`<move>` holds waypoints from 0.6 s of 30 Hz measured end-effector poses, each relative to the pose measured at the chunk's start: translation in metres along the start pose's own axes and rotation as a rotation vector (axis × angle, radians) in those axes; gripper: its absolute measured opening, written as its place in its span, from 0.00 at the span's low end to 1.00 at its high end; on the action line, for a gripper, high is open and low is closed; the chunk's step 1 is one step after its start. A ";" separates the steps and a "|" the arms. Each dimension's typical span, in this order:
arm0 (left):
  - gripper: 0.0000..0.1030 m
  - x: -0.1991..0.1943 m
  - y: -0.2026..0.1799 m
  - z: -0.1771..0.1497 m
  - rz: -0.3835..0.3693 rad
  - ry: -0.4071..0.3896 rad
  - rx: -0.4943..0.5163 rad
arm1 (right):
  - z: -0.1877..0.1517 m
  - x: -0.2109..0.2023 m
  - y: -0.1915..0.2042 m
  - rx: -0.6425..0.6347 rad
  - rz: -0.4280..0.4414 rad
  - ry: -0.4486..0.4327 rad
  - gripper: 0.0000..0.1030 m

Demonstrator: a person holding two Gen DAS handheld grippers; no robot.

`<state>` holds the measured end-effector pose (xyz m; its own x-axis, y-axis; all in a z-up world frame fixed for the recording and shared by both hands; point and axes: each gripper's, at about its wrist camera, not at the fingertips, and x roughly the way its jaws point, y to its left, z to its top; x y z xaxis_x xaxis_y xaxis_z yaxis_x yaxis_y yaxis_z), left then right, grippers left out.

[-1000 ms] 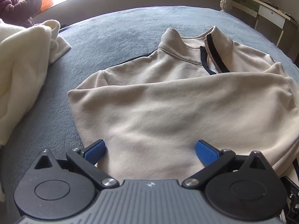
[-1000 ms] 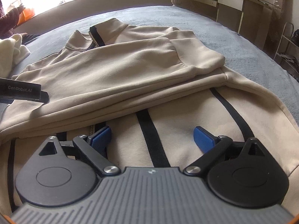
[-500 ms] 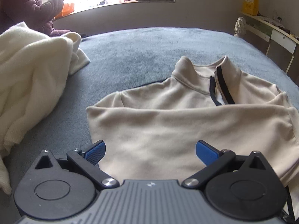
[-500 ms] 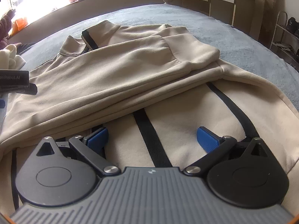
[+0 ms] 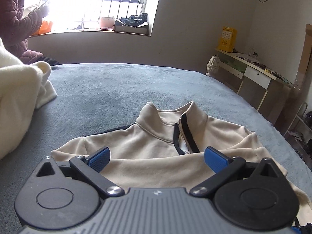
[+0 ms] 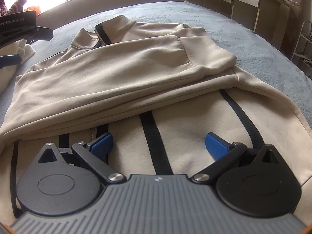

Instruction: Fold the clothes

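A beige zip-neck sweatshirt (image 5: pixel 156 146) with black stripes lies on the grey-blue bed cover (image 5: pixel 117 89). Its sleeves are folded across the chest, shown in the right wrist view (image 6: pixel 120 74). My left gripper (image 5: pixel 158 159) is open and empty, raised above the sweatshirt's left side. My right gripper (image 6: pixel 159 146) is open and empty, low over the lower body panel with the black stripes (image 6: pixel 152 136). The left gripper shows at the top left of the right wrist view (image 6: pixel 17 25).
A cream garment (image 5: pixel 17 101) is heaped on the bed at the left. A person in a maroon jacket (image 5: pixel 17 13) is by the window. A desk (image 5: pixel 253 72) and a rack (image 5: pixel 300 124) stand along the right wall.
My left gripper has lifted and tilted up, so the sweatshirt now sits lower in its view and the window shows. My right gripper has barely moved. Both stayed open.
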<state>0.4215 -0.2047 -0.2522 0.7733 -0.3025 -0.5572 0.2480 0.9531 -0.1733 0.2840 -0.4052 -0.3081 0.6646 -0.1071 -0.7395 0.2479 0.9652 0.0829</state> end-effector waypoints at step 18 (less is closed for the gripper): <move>1.00 0.035 0.021 0.001 0.000 0.116 -0.004 | 0.090 0.025 0.049 -0.101 0.050 -0.262 0.95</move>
<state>0.4547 -0.1951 -0.2747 0.7005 -0.2999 -0.6476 0.2454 0.9533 -0.1761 0.3764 -0.3816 -0.2627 0.8371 -0.1040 -0.5371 0.1473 0.9883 0.0383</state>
